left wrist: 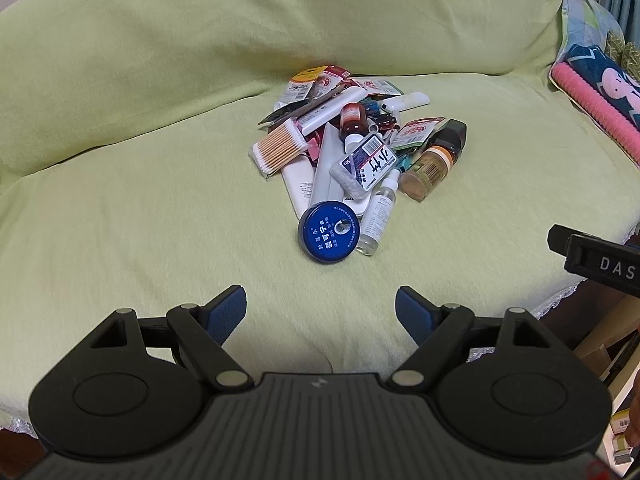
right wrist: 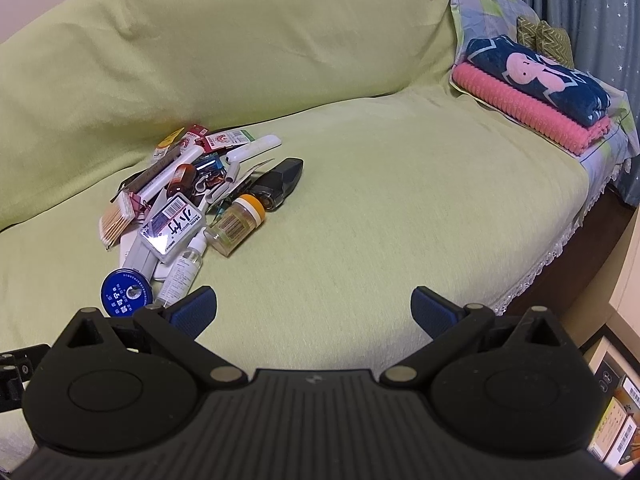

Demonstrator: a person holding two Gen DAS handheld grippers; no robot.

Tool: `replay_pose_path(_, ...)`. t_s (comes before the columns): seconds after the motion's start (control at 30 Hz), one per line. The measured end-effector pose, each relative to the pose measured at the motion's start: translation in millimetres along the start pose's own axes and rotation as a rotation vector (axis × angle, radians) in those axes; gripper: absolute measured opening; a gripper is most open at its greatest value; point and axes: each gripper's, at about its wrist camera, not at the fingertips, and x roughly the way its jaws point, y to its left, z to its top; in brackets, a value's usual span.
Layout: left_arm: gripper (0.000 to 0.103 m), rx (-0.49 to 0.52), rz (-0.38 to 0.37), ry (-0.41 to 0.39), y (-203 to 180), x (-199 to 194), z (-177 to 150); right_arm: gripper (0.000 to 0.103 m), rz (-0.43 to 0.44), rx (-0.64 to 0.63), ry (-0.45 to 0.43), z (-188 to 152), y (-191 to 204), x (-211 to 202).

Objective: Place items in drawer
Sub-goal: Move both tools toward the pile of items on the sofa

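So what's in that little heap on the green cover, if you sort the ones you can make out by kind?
Round tins: 1, the blue tin
Bottles: 3, the brown bottle, the clear spray bottle, the orange-capped bottle
Cotton swab packs: 1
Clear labelled boxes: 1
Total: 6; the tubes and sachets behind overlap too much to count.

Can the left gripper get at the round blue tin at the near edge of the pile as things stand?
Probably yes. The left gripper is open and empty, and the round blue tin lies straight ahead at the pile's near edge, with only bare green cover between. Nothing lies on top of it.
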Motion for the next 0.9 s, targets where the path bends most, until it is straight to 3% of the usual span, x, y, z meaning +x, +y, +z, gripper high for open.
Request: replay_pose_path(0.9,0.083,-0.027,0.026,0.008,8.7,20.7,12.9,0.103,0.01,-0.01,0.003,10.8,9.5,21.3)
